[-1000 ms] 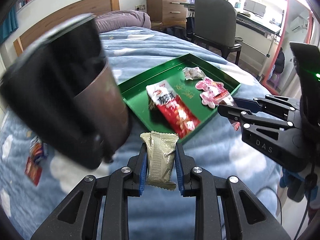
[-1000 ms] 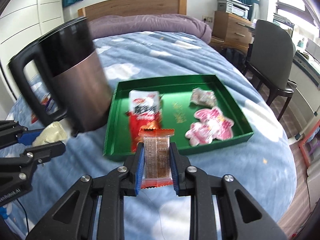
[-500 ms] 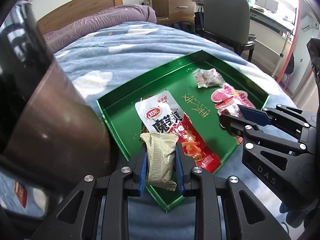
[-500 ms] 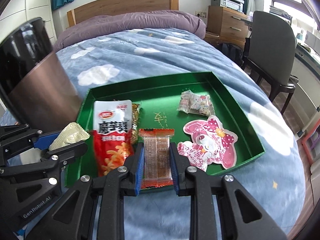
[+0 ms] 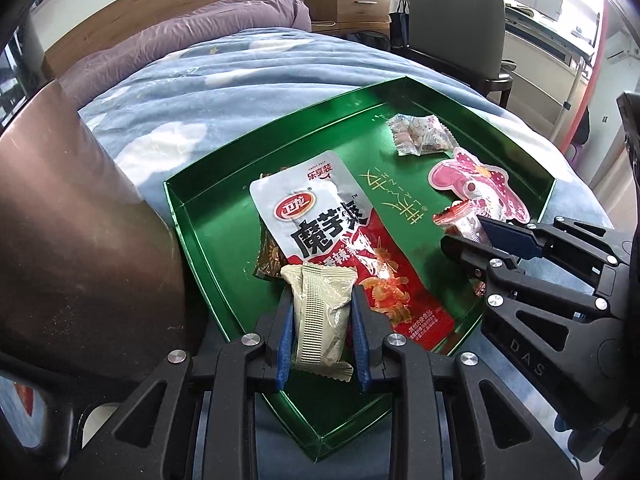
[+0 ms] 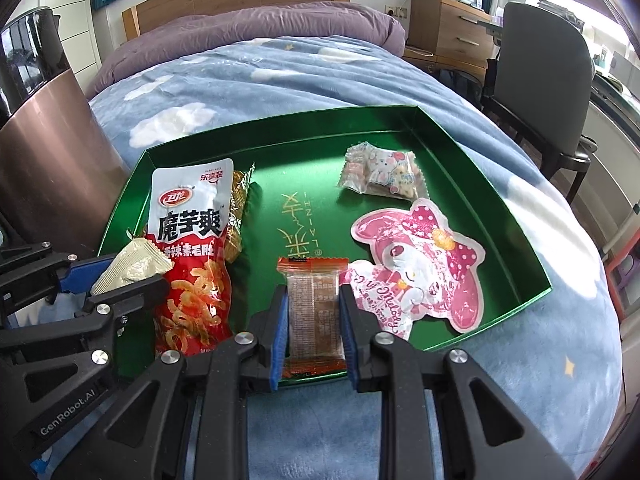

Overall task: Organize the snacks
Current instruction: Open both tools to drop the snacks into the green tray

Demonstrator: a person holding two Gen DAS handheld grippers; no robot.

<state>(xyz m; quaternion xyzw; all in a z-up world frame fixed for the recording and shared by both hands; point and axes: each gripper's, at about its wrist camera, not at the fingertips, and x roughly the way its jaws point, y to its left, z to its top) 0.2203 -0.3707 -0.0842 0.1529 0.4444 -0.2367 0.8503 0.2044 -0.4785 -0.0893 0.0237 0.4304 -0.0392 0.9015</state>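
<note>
The left gripper (image 5: 322, 320) clamps its jaws on a beige wafer packet (image 5: 320, 316) and the right gripper (image 6: 313, 316) on an orange-edged snack bar (image 6: 314, 312), both over the green tray's (image 6: 472, 152) near edge; beyond, a red-and-white pouch (image 6: 192, 240) and pink character packet (image 6: 420, 264) lie inside; a brown kettle (image 6: 48, 152) stands left on the bed (image 6: 280, 76).

The red and white snack pouch (image 6: 191, 248), lying just left of the right gripper (image 6: 314, 320), bears "魔芋爽" in big black characters, with "香辣素毛肚" in white on red below; its oval red logo is too small to be sure of. The pink character packet (image 6: 416, 268) on that gripper's right reads "My Melody". The left gripper (image 6: 132, 280) carries "GenRobot.AI" on its body, the right gripper's arm "DAS". Gold lettering "LAINZ" runs on the green tray (image 6: 280, 148) floor ahead
</note>
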